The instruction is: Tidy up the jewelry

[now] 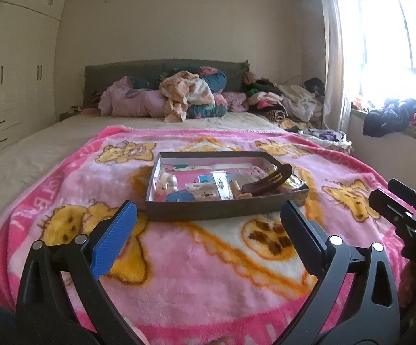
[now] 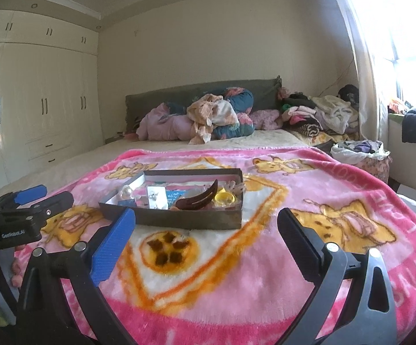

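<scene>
From the left wrist view, the left gripper (image 1: 208, 224) hangs over the pink blanket (image 1: 208, 281) with its jaws spread wide and empty; just ahead lies the dark tray (image 1: 225, 214) of jewelry, a brown hair claw (image 1: 268, 182) resting at its right end. From the right wrist view, the right gripper (image 2: 206, 228) is likewise spread and empty, the tray (image 2: 179, 220) just beyond it, the left gripper (image 2: 39, 198) well off to the side.
</scene>
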`<act>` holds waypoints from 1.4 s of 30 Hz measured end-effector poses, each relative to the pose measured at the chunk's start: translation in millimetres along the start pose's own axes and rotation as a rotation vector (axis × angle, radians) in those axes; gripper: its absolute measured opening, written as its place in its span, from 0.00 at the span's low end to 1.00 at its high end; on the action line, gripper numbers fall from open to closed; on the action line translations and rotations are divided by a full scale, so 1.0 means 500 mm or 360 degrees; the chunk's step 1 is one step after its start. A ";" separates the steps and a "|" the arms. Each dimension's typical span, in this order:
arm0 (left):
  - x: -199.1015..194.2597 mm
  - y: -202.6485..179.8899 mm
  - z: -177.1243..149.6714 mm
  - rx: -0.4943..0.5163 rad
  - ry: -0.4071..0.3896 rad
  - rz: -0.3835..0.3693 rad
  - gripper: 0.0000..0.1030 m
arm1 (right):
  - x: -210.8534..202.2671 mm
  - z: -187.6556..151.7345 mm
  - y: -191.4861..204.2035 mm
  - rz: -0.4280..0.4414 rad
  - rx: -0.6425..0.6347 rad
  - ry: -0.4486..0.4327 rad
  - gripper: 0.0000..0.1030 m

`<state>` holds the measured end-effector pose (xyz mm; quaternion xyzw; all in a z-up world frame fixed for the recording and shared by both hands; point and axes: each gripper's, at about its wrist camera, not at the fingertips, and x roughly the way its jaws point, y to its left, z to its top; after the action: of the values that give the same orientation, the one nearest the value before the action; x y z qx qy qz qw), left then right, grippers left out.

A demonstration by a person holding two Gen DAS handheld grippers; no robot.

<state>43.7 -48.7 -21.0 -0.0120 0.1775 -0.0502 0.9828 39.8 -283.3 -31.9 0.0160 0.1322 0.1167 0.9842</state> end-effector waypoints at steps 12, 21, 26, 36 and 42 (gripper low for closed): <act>0.022 0.013 -0.023 -0.0011 0.0035 0.0026 0.89 | 0.029 -0.028 0.011 0.0016 -0.0021 0.0029 0.94; 0.025 0.010 -0.028 -0.0002 0.0048 0.0041 0.89 | 0.026 -0.031 0.008 0.0002 -0.0011 0.0021 0.94; 0.027 0.012 -0.029 -0.0016 0.0056 0.0037 0.89 | 0.026 -0.032 0.008 0.0000 -0.0013 0.0023 0.94; 0.028 0.014 -0.030 -0.0017 0.0059 0.0041 0.89 | 0.026 -0.036 0.006 0.0003 0.0006 0.0029 0.94; 0.030 0.014 -0.030 -0.0019 0.0065 0.0039 0.89 | 0.026 -0.036 0.006 0.0002 0.0008 0.0030 0.94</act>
<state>53.0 -43.2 -40.8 -0.0147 0.1980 -0.0373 0.9794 46.9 -277.4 -52.3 0.0175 0.1416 0.1171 0.9828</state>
